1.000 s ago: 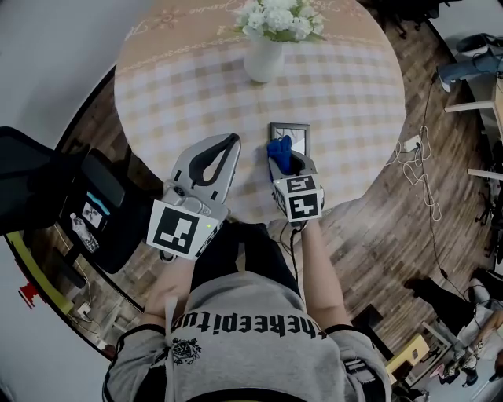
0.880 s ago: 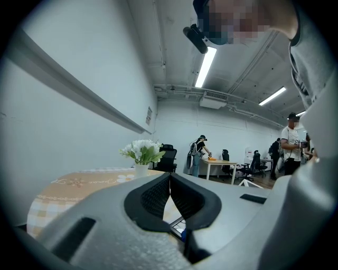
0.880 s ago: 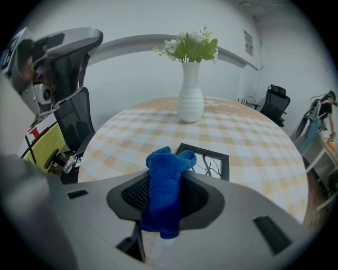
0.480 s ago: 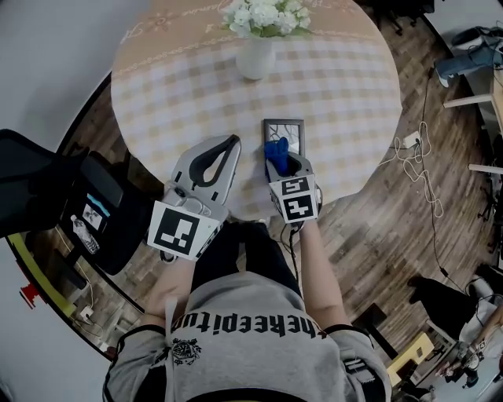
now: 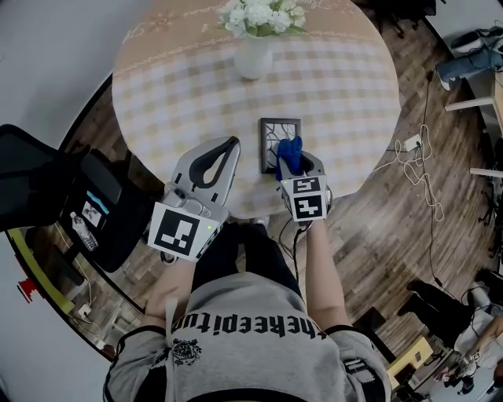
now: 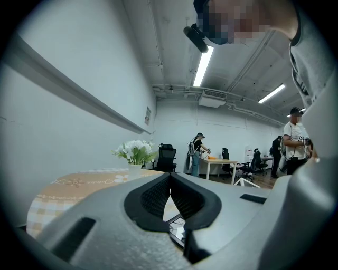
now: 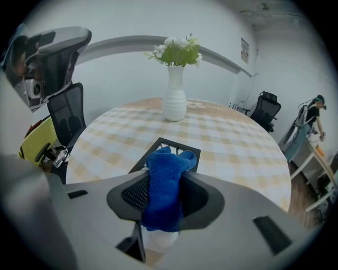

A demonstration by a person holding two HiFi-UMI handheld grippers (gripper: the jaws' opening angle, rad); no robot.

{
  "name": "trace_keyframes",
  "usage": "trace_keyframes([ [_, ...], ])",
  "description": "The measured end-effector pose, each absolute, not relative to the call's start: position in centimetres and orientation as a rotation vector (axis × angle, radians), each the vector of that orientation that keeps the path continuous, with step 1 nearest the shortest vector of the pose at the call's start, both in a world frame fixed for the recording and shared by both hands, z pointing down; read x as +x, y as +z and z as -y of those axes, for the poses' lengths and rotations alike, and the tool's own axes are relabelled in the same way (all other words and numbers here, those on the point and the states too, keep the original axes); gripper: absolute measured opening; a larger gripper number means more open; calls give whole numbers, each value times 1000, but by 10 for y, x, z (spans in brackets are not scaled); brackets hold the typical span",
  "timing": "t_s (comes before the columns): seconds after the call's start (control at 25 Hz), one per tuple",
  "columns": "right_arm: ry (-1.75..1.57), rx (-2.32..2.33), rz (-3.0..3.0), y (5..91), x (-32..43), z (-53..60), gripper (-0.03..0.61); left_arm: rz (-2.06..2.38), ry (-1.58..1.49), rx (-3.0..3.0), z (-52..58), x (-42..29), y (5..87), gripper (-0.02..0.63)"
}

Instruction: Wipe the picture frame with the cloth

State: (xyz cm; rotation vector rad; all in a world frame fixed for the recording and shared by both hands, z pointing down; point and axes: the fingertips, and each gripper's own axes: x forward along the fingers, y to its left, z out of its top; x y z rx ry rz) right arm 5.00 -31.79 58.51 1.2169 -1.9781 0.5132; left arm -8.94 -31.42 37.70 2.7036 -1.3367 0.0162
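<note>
Head view looked steeply down on a brown wooden plank floor (image 5: 377,204) and, standing on it, a round table (image 5: 189,94) under a beige-and-white checked cloth cover. The person in a grey printed T-shirt (image 5: 259,314) sat at the table's near edge, both forearms reaching forward. A black office chair (image 5: 31,180) stood at the left, off the table.

The left grey two-jaw tool (image 5: 228,145) hovered over the near-left part of the table, just beside the frame but apart from it. In the left gripper view its jaws were pressed together at the tips, with nothing between them; only a corner of the frame showed through the gap below the tips.

The right grey two-jaw tool (image 5: 292,161) was over the near edge of the table, its marker cube towards the person. Its jaws were pinching the cloth, which stood up between them in the right gripper view.

A white ceramic vase (image 5: 253,59) of white flowers (image 5: 259,14) stood upright on the far side of the table, well apart from both tools.

The small dark rectangular picture frame (image 5: 271,133) lay flat on the table in front of the right tool, its long side running away from the person.

The bright blue folded cloth (image 5: 288,155) stuck out past the jaw tips and covered the near-right part of the frame; whether it pressed on the glass could not be told.
</note>
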Motion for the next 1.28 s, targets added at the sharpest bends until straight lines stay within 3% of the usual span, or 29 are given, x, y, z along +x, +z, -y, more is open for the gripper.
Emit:
trace_keyframes([
  [0.56, 597, 1315, 1987, 577, 97, 316, 141, 1359, 20, 2707, 305, -72, 373, 17],
  [1.28, 553, 1294, 2193, 550, 87, 310, 141, 1480, 35, 2722, 283, -55, 348, 17],
])
